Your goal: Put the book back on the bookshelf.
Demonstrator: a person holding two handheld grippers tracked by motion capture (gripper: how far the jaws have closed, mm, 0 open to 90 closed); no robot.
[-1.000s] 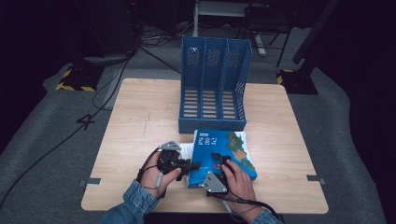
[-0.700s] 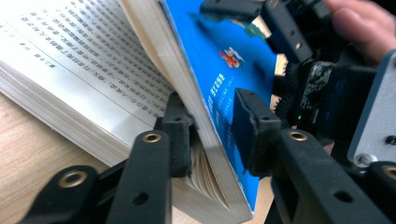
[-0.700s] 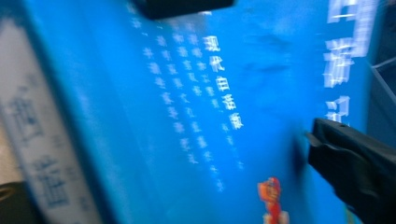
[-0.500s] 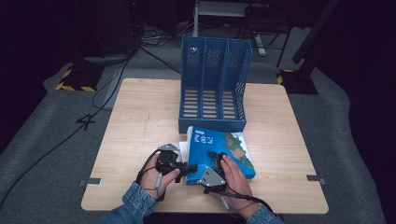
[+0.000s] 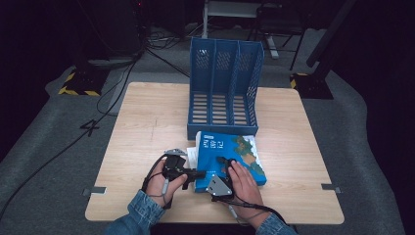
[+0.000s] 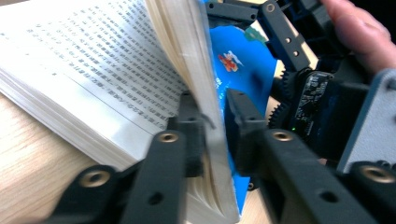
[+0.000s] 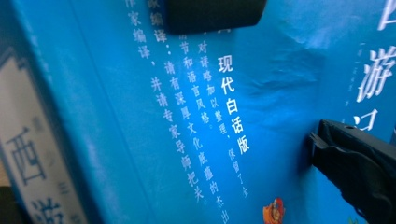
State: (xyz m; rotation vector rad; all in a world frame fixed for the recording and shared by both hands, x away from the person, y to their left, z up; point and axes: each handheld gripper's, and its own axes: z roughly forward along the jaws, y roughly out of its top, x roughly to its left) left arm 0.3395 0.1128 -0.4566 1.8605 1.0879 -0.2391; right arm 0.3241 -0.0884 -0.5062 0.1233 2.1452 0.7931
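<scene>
Book (image 5: 230, 157) lies flat on the counter (image 5: 147, 122), just in front of the blue file rack (image 5: 224, 88) and touching or nearly touching its base. The left hand-held gripper (image 5: 195, 173) sits at the book's near-left corner. In the left gripper view its jaws have just been opening a little after a squeeze, and they pinch the blue cover together with a thin sheaf of pages (image 6: 212, 126), lifted away from the open text page (image 6: 93, 70) below. The right hand-held gripper (image 5: 224, 166) rests on top of the cover, on the side of the book away from the rack. In the right gripper view its jaws stand spread wide over the cover, one pad at the top edge and one at the right, with nothing clamped between them.

Compared with the earlier frames, the book has slid slightly toward the rack and turned a bit, so its white top strip now lies closer to the rack's base. Both hands sit almost where they were, and the left corner of the book now looks raised.

Judging from this, the work in hand is getting a firm hold on the book's edge so it can be stood up and slipped into one of the rack's slots. The hold now takes only the cover and a few pages, so lifting this way could let the book fall open.
</scene>
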